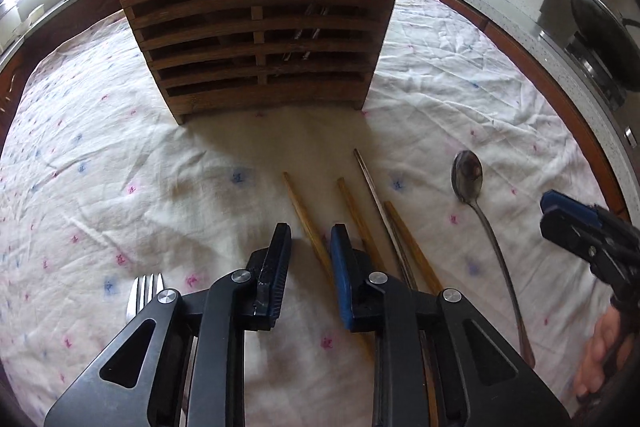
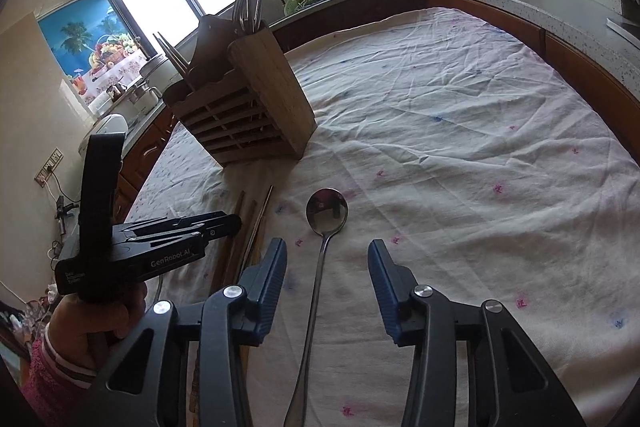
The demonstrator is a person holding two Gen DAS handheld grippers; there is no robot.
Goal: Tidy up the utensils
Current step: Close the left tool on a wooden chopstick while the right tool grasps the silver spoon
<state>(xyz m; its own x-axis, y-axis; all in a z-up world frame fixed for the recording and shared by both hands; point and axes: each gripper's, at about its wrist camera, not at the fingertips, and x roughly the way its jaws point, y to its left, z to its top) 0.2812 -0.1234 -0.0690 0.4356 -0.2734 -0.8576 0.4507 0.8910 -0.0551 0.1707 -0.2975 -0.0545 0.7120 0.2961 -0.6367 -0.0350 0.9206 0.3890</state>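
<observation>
Directly below right hand-held gripper (image 2: 327, 254): spoon (image 2: 326, 213).

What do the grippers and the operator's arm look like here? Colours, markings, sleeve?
Both grippers, left gripper and right gripper, are black linkage frames with silver pivot pins and ribbed blue pads. The left one's body reads "GenRobot.AI". The left hand is bare, with a pink striped-cuff sleeve.

Brown slatted holder (image 1: 256, 23), white pink-and-blue-flecked cloth (image 1: 120, 187), silver spoon (image 2: 326, 213)

I see a rack (image 1: 256, 27) at the back of the surface (image 1: 100, 187); before it lie chopsticks (image 1: 356, 211), spoon (image 1: 468, 175) to their right, fork (image 1: 142, 293) at their left.
</observation>
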